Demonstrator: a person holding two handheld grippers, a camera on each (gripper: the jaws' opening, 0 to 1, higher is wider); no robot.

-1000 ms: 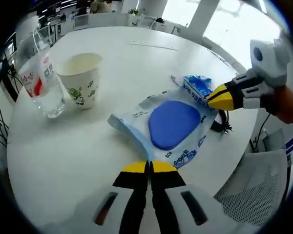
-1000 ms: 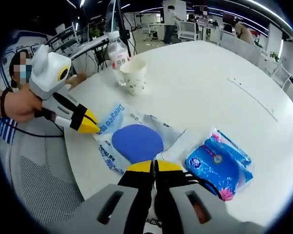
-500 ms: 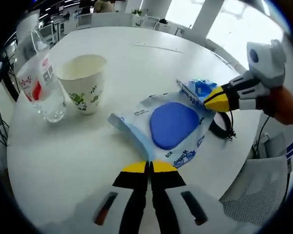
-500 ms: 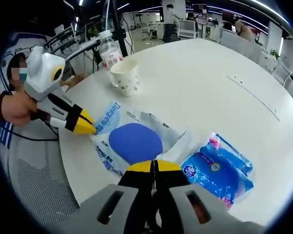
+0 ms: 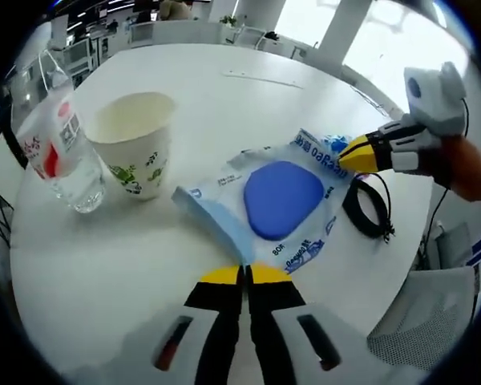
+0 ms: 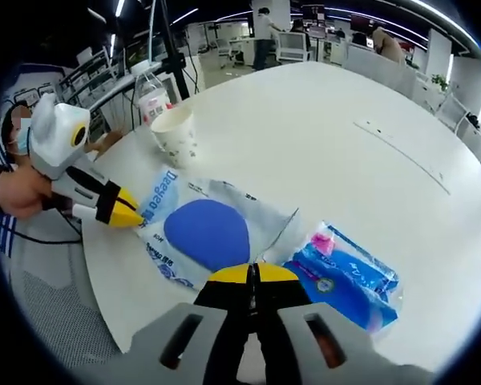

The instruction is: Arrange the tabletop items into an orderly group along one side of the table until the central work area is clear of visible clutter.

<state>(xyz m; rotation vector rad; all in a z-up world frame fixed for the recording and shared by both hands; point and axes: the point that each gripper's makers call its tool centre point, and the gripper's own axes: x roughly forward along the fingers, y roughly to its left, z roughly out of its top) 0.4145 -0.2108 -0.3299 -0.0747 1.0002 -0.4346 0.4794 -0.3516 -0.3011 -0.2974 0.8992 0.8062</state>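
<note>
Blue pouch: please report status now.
Both grippers shut on blue pouch, opposite edges. Pouch flat on table. Paper cup, bottle close beside.

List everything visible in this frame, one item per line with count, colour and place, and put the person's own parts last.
Table: one, white, round, under all items.
Clear packet with blue pad: one, at the table edge, pinched at opposite ends by both grippers.
Blue tissue pack: one, blue with pink, beside the packet.
Paper cup: one, white with green print, upright beside the bottle.
Water bottle: one, clear with red label, next to the cup.
Black cable loop: one, near the table edge.
Left gripper: yellow tips, shut on the packet.
Right gripper: yellow tips, shut on the packet.
Hand: one, holding the left gripper.
</note>
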